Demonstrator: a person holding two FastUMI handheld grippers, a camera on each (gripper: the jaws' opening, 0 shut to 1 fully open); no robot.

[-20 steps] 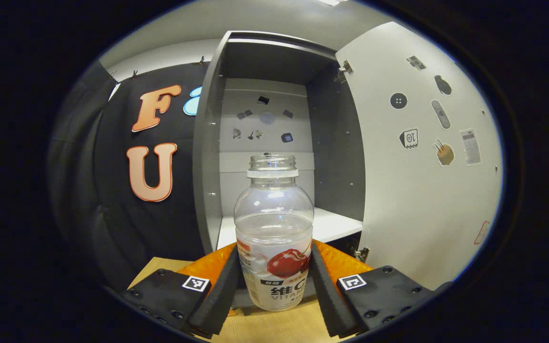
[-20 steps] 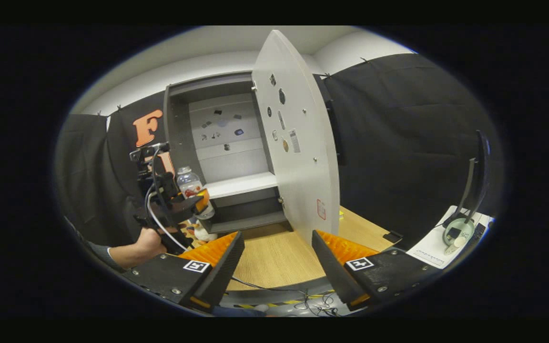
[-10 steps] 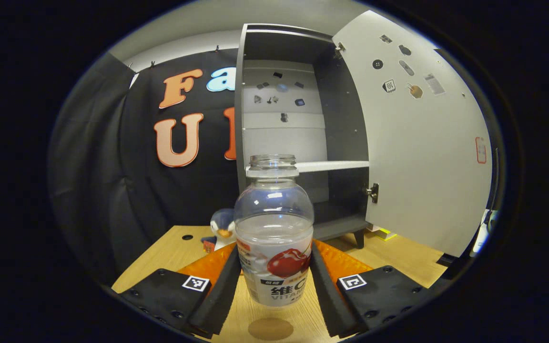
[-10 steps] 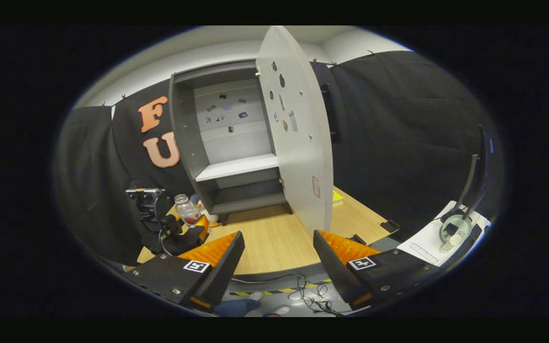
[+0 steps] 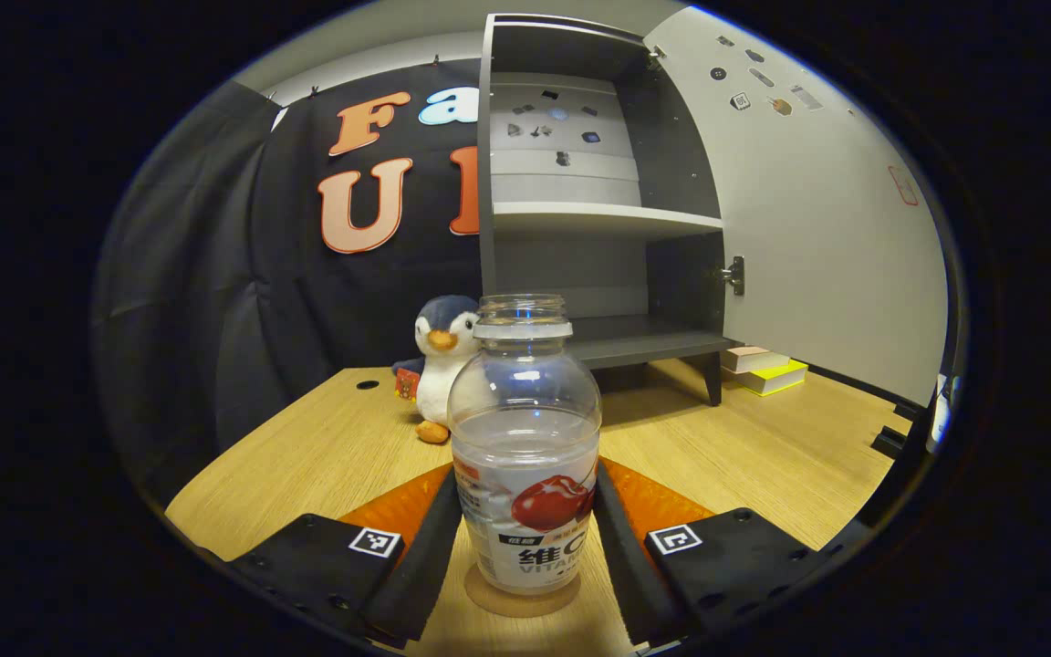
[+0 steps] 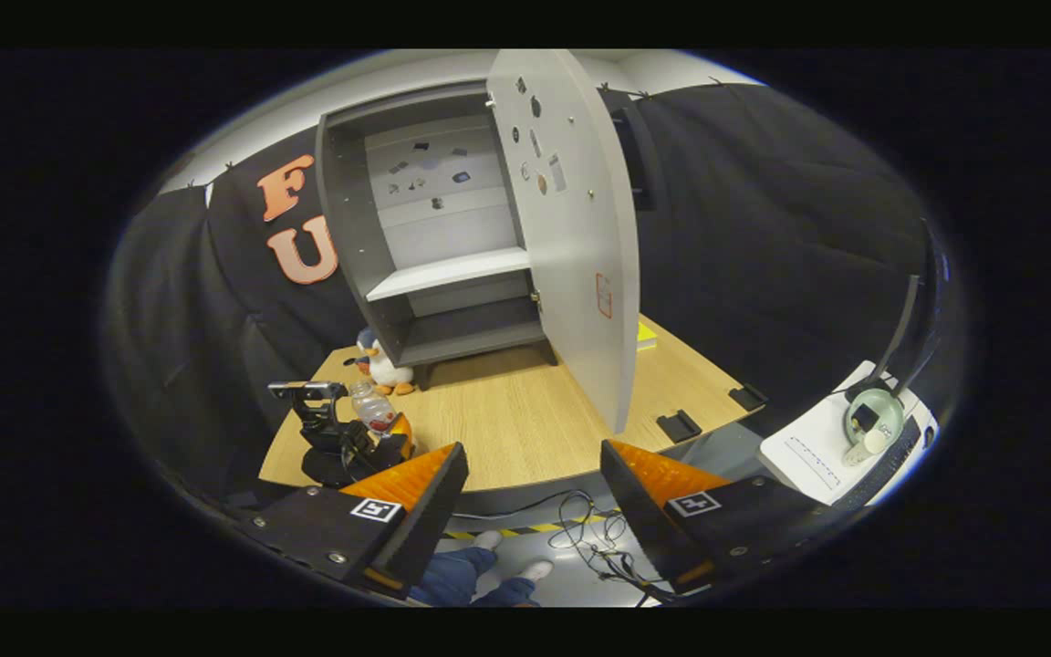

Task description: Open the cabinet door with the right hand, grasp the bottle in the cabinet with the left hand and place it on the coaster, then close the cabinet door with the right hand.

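Both left gripper jaws clamp bottle over coaster.

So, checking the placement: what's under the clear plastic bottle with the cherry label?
A round brown coaster on the wooden table shows beneath the clear plastic bottle; the bottle hides its middle, so contact is unclear.

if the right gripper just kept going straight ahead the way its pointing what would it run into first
Probably the near edge of the wooden table, ahead of the right gripper; beyond it stands the open cabinet door. Depth is hard to judge.
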